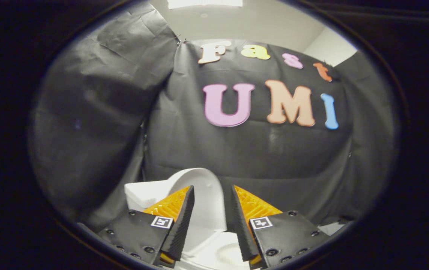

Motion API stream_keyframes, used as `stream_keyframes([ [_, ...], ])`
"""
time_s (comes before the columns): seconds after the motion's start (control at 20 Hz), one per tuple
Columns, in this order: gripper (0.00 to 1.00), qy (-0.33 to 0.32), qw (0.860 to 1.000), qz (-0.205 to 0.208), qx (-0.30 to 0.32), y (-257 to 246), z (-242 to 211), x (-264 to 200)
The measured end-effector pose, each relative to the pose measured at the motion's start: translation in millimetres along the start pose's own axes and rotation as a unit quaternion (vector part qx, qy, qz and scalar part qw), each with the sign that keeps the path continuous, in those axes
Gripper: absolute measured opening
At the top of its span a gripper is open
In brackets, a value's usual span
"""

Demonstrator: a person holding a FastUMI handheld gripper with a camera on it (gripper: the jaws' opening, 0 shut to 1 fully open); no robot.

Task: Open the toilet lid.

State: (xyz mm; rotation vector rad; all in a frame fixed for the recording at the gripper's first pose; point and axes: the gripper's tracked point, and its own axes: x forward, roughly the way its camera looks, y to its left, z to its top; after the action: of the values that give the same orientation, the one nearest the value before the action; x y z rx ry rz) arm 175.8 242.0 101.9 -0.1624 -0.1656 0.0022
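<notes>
My gripper (209, 195) hangs released, fingers spread with nothing between them. The lid (203, 195) stands raised just beyond them, leaning back by the tank (143, 195), above the bowl (218, 251). I judge it open, so no grip is needed.

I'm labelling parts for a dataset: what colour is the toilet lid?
White, plain with no pattern; the toilet lid shows best in the gripper view, standing raised between the open hand-held gripper fingers.
</notes>
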Motion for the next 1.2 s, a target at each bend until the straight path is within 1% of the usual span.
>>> stream_keyframes([
  [0.1,0.6,-0.001,1.0,-0.014,-0.022,-47.2,1.6,-7.9],
  [0.2,0.6,0.006,0.999,-0.025,-0.021,-91.9,-2.8,-15.8],
  [0.3,0.6,0.013,1.0,-0.014,-0.004,-120.9,-12.3,-23.3],
  [0.35,0.6,0.022,1.0,-0.016,0.007,-137.2,-20.7,-27.1],
  [0.45,0.6,0.052,0.998,-0.017,0.027,-168.5,-47.3,-39.0],
  [0.6,0.6,0.082,0.995,0.023,0.053,-185.3,-79.1,-60.3],
  [0.65,0.6,0.091,0.994,0.027,0.054,-191.8,-90.5,-68.0],
  [0.85,0.6,0.137,0.989,0.017,0.058,-217.5,-132.6,-98.0],
  [1.05,0.6,0.15,0.987,0.007,0.055,-227.7,-143.1,-108.4],
  [1.2,0.61,0.148,0.988,0.003,0.046,-229.0,-141.8,-118.2],
])
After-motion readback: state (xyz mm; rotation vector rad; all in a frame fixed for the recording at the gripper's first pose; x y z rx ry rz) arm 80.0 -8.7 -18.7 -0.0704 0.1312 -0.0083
